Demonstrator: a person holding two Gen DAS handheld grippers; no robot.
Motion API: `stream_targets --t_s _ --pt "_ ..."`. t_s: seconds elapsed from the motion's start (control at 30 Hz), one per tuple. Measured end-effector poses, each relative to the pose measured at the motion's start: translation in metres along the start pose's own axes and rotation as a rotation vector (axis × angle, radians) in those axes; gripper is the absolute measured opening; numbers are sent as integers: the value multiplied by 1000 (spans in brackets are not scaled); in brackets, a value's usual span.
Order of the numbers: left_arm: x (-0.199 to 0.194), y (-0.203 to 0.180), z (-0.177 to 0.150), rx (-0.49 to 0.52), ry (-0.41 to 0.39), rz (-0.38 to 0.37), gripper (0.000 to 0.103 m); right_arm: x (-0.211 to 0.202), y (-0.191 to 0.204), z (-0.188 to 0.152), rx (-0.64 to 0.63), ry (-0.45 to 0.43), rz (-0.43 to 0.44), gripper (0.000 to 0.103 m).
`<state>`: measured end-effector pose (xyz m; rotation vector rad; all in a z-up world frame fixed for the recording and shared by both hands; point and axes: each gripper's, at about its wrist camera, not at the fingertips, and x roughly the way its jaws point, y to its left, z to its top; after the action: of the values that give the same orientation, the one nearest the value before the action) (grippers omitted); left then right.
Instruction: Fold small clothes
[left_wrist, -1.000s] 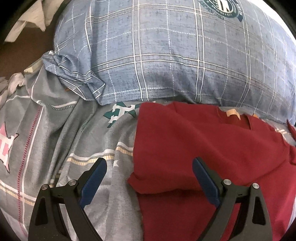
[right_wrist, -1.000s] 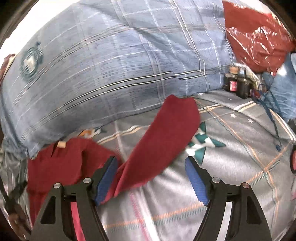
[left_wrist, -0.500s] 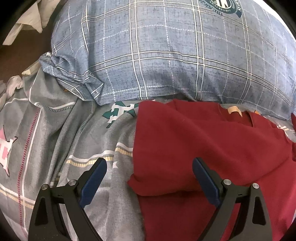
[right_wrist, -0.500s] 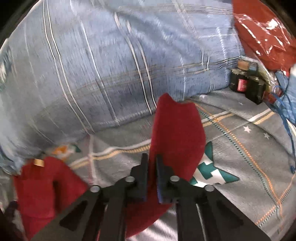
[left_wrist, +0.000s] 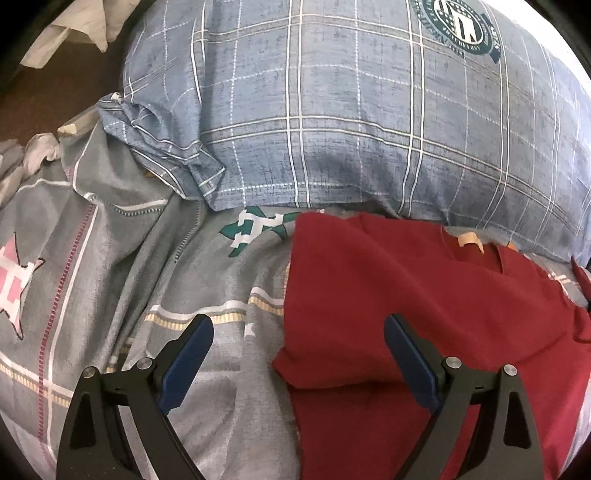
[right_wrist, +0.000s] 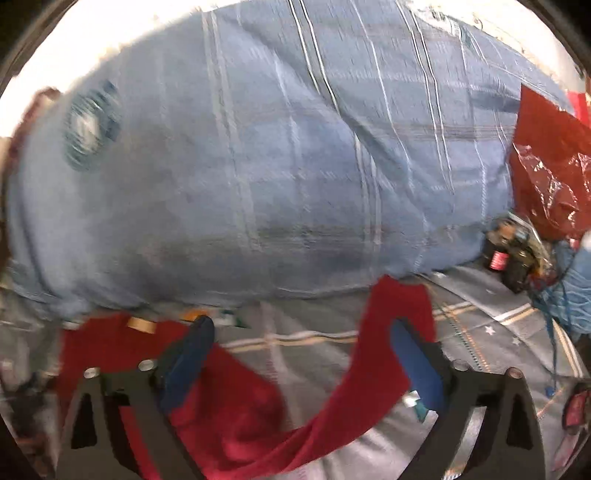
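I hold my left gripper (left_wrist: 297, 354) wide open above the bed, its blue pads (left_wrist: 186, 363) well apart and gripping nothing. The dark red shirt (left_wrist: 424, 314) lies flat on the grey patterned bedsheet (left_wrist: 122, 280), just in front of the big blue plaid pillow (left_wrist: 351, 122). The shirt's collar, with its small tan neck label (left_wrist: 468, 240), points toward the pillow and nearly touches the pillow's lower edge, so the garment's long axis runs from the pillow back toward me. Its left sleeve looks folded in over the body: a straight vertical edge runs away from the pillow and ends in a soft rounded corner between my two fingers. A green and white star print (left_wrist: 255, 230) on the sheet sits just left of the shirt's shoulder, close under the pillow.

My right gripper (right_wrist: 301, 354) also stands wide open, holding nothing, though this view is blurred. The shirt (right_wrist: 236, 417) shows again here, with its right sleeve (right_wrist: 391, 347) stretched out as a long band that angles away from the body, its cuff end pointing up toward the pillow (right_wrist: 277, 177) and almost reaching it. The sleeve passes just in front of my right finger, partly hiding that pad. I cannot tell whether it touches the finger. To the right of the pillow sit a crinkled red plastic bag (right_wrist: 550, 184) and, below it, some small dark bottles (right_wrist: 509, 254).
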<state>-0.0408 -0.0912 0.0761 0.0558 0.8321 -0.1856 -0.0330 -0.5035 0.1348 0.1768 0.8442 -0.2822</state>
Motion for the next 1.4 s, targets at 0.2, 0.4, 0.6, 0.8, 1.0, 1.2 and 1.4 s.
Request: stream_targets --t_s 0.2,0.4,0.6,0.8,1.0,1.2,1.4 --pt "7 0 2 8 12 7 94 88 -35 -22 44 183 -179 61" --pt "9 -4 3 27 14 5 94 72 -89 -38 204 177 -40 5" --pt "-4 6 5 -12 -30 -3 94 -8 -78 -14 238 39 343 5" --pt "-13 31 9 -100 -59 -6 94 -71 27 10 20 52 795 5" --pt "-19 54 14 -166 -82 6 94 -62 152 -8 -201 243 1059 5" --pt "-18 66 16 -199 -87 11 94 13 230 -39 -378 375 833 11" --pt "-16 61 19 -171 -77 -32 94 47 206 -51 -187 361 726 45"
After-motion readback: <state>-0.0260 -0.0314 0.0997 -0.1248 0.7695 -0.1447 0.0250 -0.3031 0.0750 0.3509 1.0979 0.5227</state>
